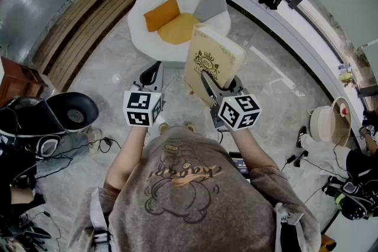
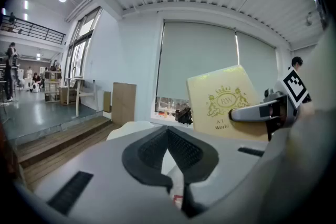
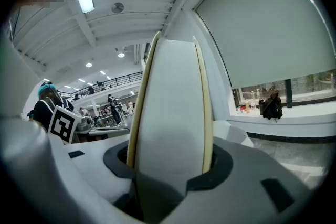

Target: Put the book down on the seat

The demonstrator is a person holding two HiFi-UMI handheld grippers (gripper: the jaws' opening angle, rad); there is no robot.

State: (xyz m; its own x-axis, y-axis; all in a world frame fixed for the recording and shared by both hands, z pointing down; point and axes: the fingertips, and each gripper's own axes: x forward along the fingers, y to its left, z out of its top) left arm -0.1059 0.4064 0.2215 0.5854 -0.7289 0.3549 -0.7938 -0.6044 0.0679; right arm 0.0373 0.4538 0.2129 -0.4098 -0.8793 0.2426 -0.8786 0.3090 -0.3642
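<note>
- Book [image 1: 214, 59], cream with a gold crest, is held upright in the air, just in front of the white armchair [image 1: 140, 20] and not on its seat.
- Right gripper [image 3: 169, 165] pinches the book's lower edge, one jaw on each cover.
- Left gripper [image 2: 170, 157] has its jaws pressed together on nothing, beside the right one.
- Orange cushion [image 1: 161, 13] and grey cushion [image 1: 210, 6] lie in the chair.

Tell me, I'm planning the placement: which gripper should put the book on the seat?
Right: the right gripper clamps the book upright near the chair; the left gripper holds nothing.
</note>
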